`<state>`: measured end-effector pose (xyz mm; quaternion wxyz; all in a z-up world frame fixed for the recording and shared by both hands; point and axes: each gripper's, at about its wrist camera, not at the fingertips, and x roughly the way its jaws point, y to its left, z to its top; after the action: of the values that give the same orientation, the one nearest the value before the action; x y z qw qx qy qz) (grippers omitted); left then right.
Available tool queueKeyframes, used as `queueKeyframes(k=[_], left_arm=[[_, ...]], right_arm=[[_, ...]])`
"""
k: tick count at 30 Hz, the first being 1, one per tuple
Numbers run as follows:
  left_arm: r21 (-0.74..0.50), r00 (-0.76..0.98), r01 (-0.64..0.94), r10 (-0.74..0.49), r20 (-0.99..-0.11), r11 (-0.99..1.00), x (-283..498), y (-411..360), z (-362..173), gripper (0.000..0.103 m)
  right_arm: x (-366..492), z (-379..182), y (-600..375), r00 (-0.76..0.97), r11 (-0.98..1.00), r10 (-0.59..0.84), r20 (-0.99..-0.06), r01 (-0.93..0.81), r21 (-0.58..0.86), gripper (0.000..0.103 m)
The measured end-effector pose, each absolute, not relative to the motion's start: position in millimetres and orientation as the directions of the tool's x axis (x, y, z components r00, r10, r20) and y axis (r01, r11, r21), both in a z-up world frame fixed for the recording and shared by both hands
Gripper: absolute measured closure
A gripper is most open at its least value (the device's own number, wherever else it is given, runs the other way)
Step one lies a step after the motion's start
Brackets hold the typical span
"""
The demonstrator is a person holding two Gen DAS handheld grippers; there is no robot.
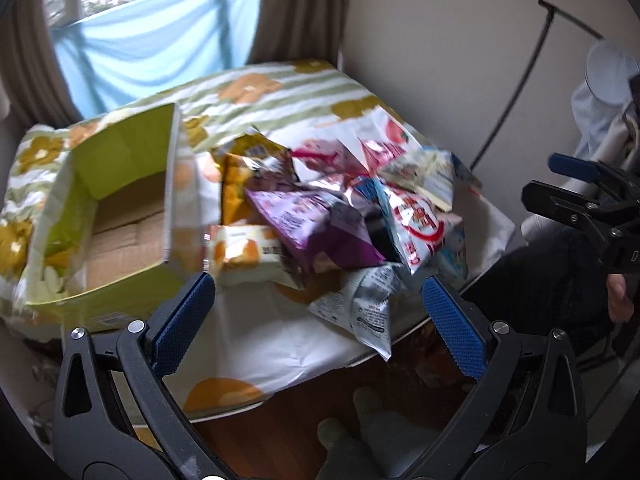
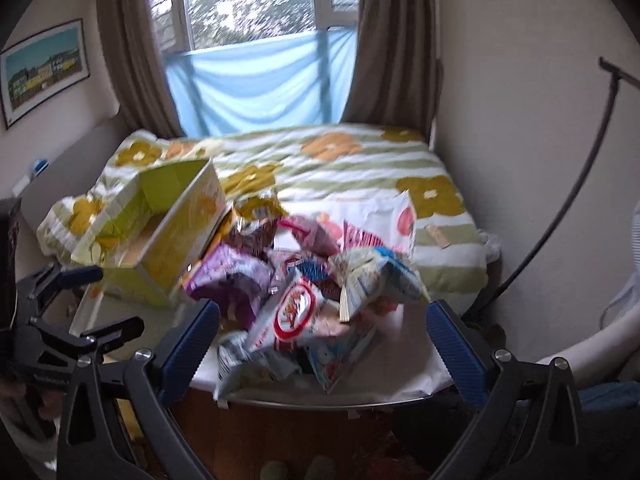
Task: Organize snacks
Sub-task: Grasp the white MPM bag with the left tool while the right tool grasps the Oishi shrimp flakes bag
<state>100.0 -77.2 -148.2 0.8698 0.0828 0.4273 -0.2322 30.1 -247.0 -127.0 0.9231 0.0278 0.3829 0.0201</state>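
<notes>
— Hovering with jaws spread wide and nothing between them, the left gripper [image 1: 318,320] hangs over the near edge of the table [image 1: 280,360], doesn't it?

— It does. Its blue pads [image 1: 182,324] frame the snack pile [image 1: 340,208] without touching any packet. The right gripper [image 2: 322,340] is released as well, empty, and it too faces the pile from the near side.

— Where do the snacks lie?

— Heaped on the white, orange-dotted cloth that covers the table. A purple bag [image 1: 316,224] sits in the middle of the pile, a white packet with a red ring [image 2: 298,312] lies just right of it, and a grey-and-white packet [image 1: 364,304] sticks out over the near edge of the table. An orange-and-white packet [image 1: 248,252] touches the purple bag on its left.

— And the box?

— The green cardboard box [image 1: 120,216] stands left of the pile, open, tilted, with bare brown cardboard showing inside. Its right wall touches the nearest packets.

— Beyond the pile?

— A bed with a flower-patterned cover [image 2: 340,168] lies behind the table, and behind that a window with brown curtains [image 2: 384,40] and a blue cloth [image 2: 260,84]. The frames are blurred, so the packet labels cannot be read.
</notes>
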Motion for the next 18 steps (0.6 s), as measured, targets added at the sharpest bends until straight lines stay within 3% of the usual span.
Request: queueKeyframes(k=[7,11,18], left_arm=[[-0.015,0.395,0.625,-0.332,-0.857,0.781,123,-124,-200,0.000],[-0.025,0.349,0.643,-0.323,-0.880,0.765,132,-139,-223,0.000],[-0.082,0.288,0.634,-0.333,-0.898,0.769,145,-145,-253,0.000]], right_arm=[[64,-195,-259,0.591,0.979,0.146,-0.794,-0.202,0.029,0.000],[85,-226,-267,0.515,0.960,0.233,-0.825,-0.260,0.109,0.000],[109,-250,-270,0.454,0.905,0.387,-0.802,-0.354,0.237,0.000]])
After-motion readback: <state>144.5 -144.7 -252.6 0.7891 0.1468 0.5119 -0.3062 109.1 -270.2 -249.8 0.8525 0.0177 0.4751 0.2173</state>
